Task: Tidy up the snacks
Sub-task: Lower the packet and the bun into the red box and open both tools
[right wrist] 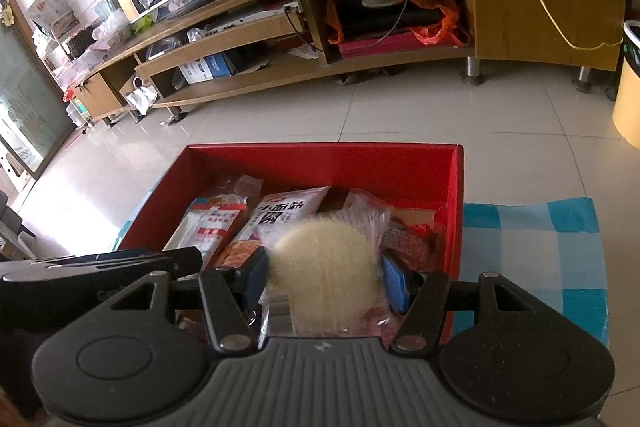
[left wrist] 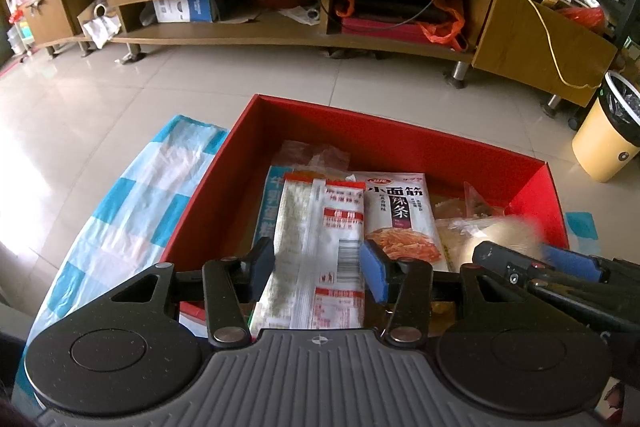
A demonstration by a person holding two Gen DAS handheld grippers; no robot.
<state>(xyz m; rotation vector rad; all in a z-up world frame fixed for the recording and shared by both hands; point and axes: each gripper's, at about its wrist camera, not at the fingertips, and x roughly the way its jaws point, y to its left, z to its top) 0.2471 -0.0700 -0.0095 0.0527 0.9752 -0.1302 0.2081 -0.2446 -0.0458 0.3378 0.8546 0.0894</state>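
The left gripper (left wrist: 318, 269) fills the lower frame, angled downward, its blue-padded fingers (left wrist: 376, 273) pressed against a packet's edges. The right gripper (right wrist: 324, 277), likewise tilted down, clamps a round wrapped cake.

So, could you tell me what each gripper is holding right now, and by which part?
Left gripper: long white-and-red snack packet, by its side edges near the lower end. Right gripper: clear-wrapped round pale cake, across its sides.
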